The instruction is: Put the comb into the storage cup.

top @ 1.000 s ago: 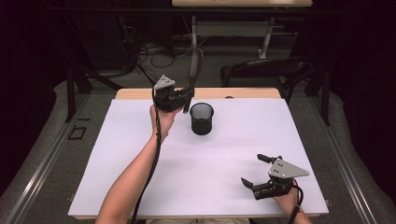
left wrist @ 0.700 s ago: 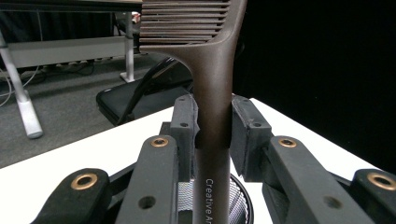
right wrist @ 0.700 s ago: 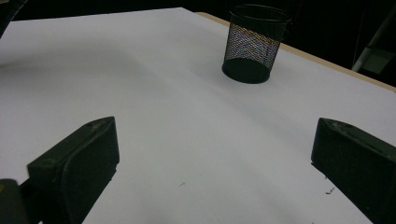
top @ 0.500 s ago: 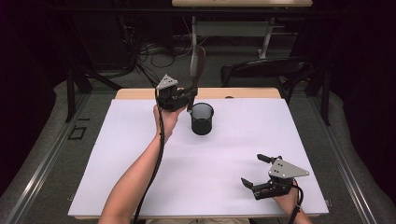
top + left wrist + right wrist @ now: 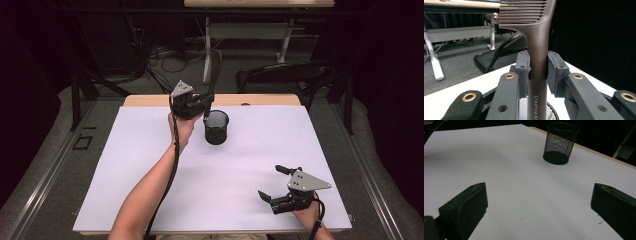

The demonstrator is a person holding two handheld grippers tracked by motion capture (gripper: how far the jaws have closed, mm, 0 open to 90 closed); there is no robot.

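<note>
My left gripper (image 5: 204, 102) is shut on the handle of a brown comb (image 5: 214, 70), which stands nearly upright with its teeth on top. In the left gripper view both pads clamp the comb (image 5: 537, 50) at mid-handle, and my left gripper (image 5: 537, 68) hangs over a black mesh cup (image 5: 524, 110). The mesh cup (image 5: 216, 127) stands at the table's back middle, just right of that hand. The handle's lower end is at the cup's rim; I cannot tell if it is inside. My right gripper (image 5: 270, 181) rests open near the front right, holding nothing, and in its own view this gripper (image 5: 539, 202) faces the cup (image 5: 559, 143).
A white sheet (image 5: 250, 160) covers the table, with a wooden strip (image 5: 260, 100) showing along the far edge. Behind the table are a dark chair (image 5: 285, 75), cables on the floor and another desk's legs.
My left gripper with the comb has edged slightly right toward the cup, and the comb stands a little more upright. The right gripper has kept still.
</note>
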